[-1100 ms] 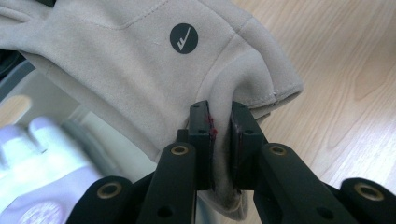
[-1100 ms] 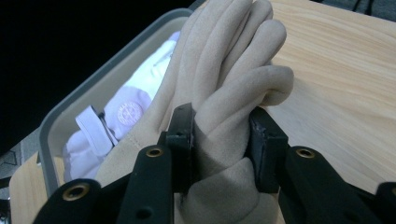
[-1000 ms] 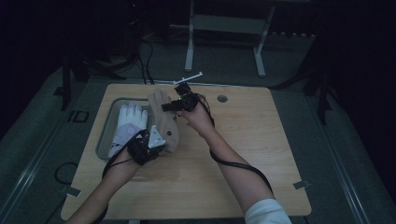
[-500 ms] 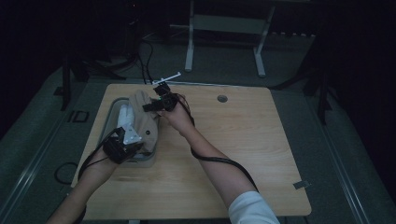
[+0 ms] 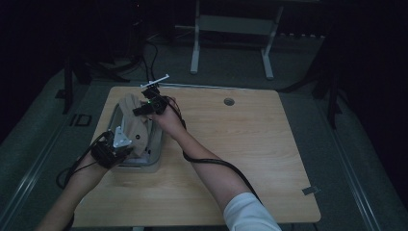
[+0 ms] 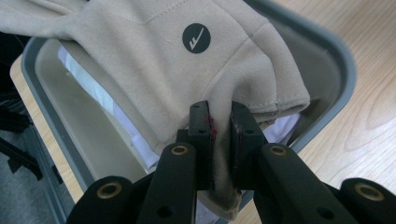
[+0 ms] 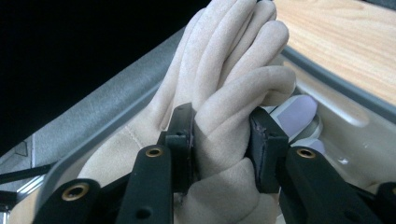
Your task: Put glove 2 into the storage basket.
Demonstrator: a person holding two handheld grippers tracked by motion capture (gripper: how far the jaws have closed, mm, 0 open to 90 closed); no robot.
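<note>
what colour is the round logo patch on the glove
Black with a white tick-like mark, on the beige glove; the round logo patch shows best in the left gripper view.

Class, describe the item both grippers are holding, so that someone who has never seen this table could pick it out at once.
Start at the wooden table and find the grey tray near its left edge. Stretched over the tray, between the left gripper and the right gripper, is a beige fleece glove. A round black logo patch near its cuff sets it apart from the white glove lying under it in the tray.
</note>
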